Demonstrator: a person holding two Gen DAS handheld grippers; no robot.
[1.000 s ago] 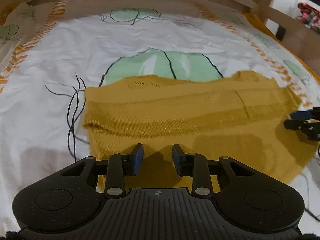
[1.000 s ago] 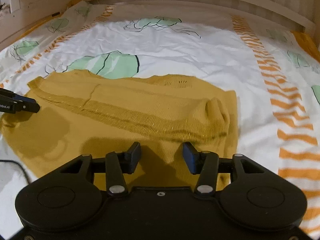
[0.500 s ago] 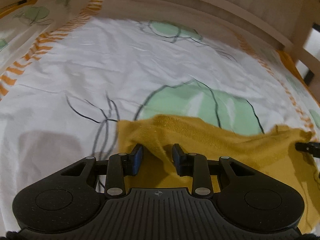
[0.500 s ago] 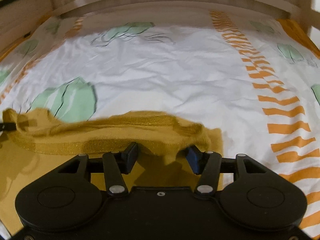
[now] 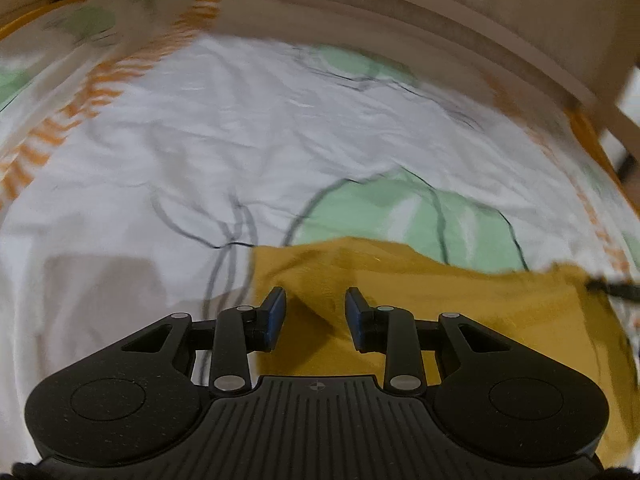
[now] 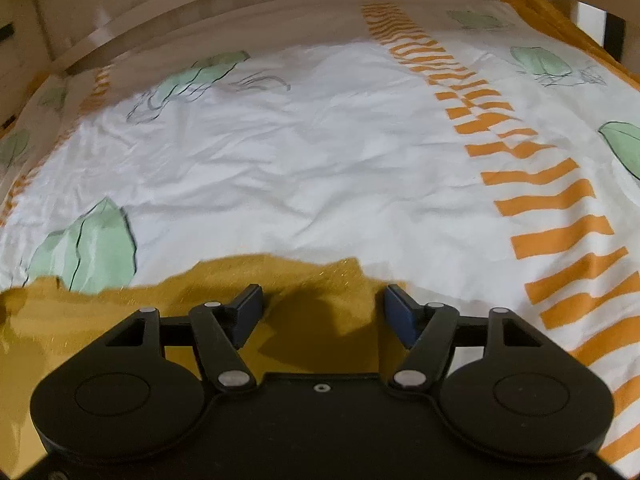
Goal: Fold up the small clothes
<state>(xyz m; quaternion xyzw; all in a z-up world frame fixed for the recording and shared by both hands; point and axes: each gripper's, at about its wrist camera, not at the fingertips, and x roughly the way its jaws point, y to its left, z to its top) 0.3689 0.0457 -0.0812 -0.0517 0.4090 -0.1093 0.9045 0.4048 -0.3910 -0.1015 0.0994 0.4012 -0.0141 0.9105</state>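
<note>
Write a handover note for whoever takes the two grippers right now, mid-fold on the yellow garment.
Left gripper: jaws apart, mustard knit garment bunched between the pads; a firm grip cannot be confirmed.
Right gripper: jaws wide apart, over the garment's right part, nothing clamped.
The garment lies on the white leaf-print bedsheet, its far edge just ahead of both grippers; the left view is motion-blurred.
Done: it appears to lie in more than one layer, though the folds are hard to read.
Left: probably smooth the far edge, check the fold is even, then finish folding.
</note>
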